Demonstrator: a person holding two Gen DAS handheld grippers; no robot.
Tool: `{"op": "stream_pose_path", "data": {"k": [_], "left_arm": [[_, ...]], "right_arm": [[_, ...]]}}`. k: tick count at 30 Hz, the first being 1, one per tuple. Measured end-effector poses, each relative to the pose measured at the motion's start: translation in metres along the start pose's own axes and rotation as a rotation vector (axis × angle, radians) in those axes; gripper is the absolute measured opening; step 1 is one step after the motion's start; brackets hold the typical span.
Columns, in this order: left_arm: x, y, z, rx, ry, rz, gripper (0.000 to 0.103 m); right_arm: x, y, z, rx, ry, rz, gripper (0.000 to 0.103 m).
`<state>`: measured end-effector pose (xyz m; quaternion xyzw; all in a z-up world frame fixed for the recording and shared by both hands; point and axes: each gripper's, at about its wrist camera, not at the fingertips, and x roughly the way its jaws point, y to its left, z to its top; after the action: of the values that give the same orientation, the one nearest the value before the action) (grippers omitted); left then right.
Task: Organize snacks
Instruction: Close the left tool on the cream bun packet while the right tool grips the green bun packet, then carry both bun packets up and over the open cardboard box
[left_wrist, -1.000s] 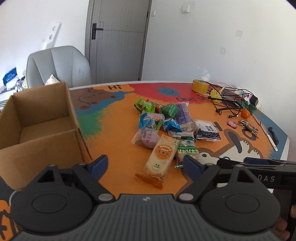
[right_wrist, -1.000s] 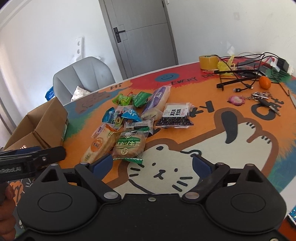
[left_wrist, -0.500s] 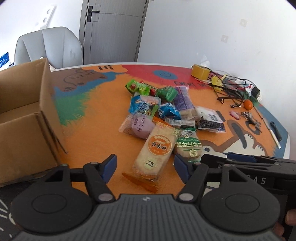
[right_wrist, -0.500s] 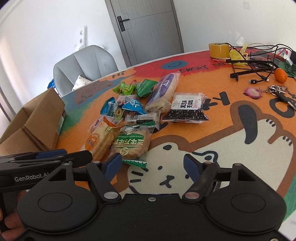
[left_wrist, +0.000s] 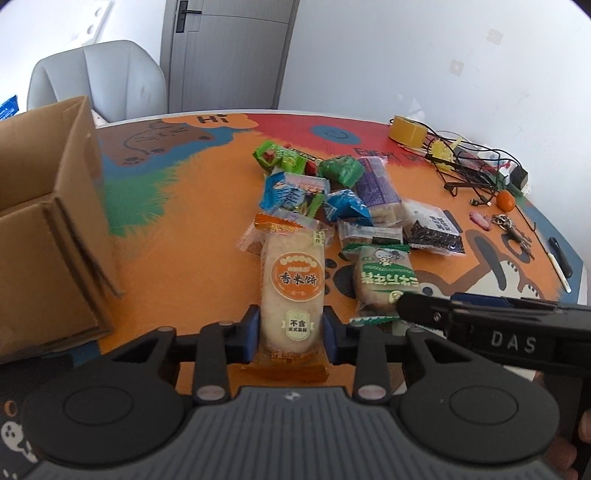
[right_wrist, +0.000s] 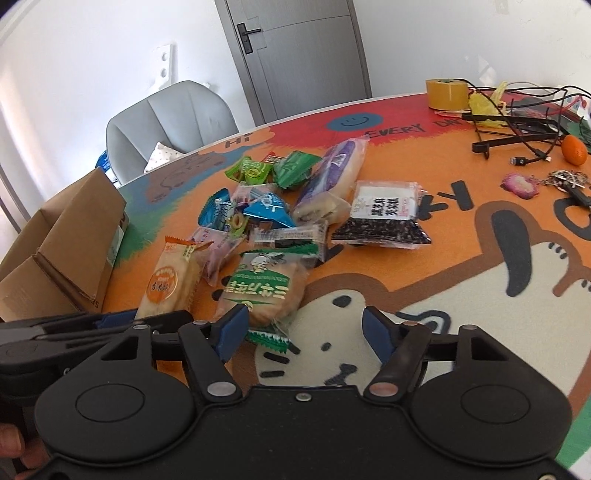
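White-walled room, grey door (left_wrist: 225, 55), grey chair (left_wrist: 99, 81) behind a round table (left_wrist: 177, 229) covered by an orange cartoon-cat mat. Open cardboard box (left_wrist: 48, 221) stands at the table's left edge. Snack pile (left_wrist: 332, 206) sits mid-table: green, blue and purple packets, plus a black seed bag (right_wrist: 384, 221) on the pile's right side.

My left gripper (left_wrist: 291, 328) is closed narrow on the near end of the rice cracker pack (left_wrist: 293, 284), blue pads pressed against both its sides. The pack points away from me toward the pile; its far end overlaps a pinkish packet (right_wrist: 218, 247). Whether it is lifted off the mat or still resting on it, I cannot tell from here.

My right gripper (right_wrist: 304, 328) hangs with fingers spread wide, nothing between them, just over the near edge of the green bread pack (right_wrist: 262, 291). That pack lies just beside the rice cracker pack, on its right. My left finger (right_wrist: 236, 328) is close to the green pack's near left corner; contact is unclear.

Far right edge of the table: yellow tape roll (right_wrist: 447, 92), tangled black cables (right_wrist: 517, 125), a small orange (right_wrist: 574, 149), pink charm with keys (right_wrist: 521, 184). A pen (left_wrist: 561, 258) lies at the right edge in the left view.
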<state>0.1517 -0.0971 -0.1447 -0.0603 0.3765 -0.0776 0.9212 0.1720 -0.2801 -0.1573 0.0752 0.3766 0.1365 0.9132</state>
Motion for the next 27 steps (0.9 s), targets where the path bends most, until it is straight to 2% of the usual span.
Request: {"op": "stream_pose_path", "data": {"k": [10,15,17,18,19,20,23,27], "left_arm": [[-0.015,0.016,-0.002,-0.039,-0.018,0.018,0.033],[-0.020,0.021,-0.003,-0.047,-0.030,0.018,0.033],[-0.023,0.023,-0.003,-0.050,-0.035,0.017,0.033],[-0.024,0.024,-0.002,-0.051,-0.040,0.017,0.033],[-0.026,0.024,-0.002,-0.053,-0.046,0.015,0.033],[-0.027,0.025,-0.002,-0.054,-0.051,0.014,0.033],[-0.031,0.025,0.000,-0.050,-0.069,0.012,0.033],[-0.036,0.023,0.003,-0.040,-0.082,0.009,0.033]], "right_arm": [[0.014,0.021,0.005,-0.040,-0.002,0.010,0.072],[0.024,0.031,0.008,-0.065,-0.009,-0.030,0.075],[0.027,0.034,0.007,-0.079,-0.014,-0.046,0.069],[0.028,0.036,0.006,-0.098,-0.017,-0.067,0.059],[0.027,0.038,0.006,-0.118,-0.019,-0.087,0.054],[0.026,0.039,0.005,-0.126,-0.017,-0.093,0.053],[0.019,0.033,0.006,-0.074,-0.025,-0.023,0.051],[0.009,0.031,0.004,-0.065,-0.052,-0.039,0.050]]}}
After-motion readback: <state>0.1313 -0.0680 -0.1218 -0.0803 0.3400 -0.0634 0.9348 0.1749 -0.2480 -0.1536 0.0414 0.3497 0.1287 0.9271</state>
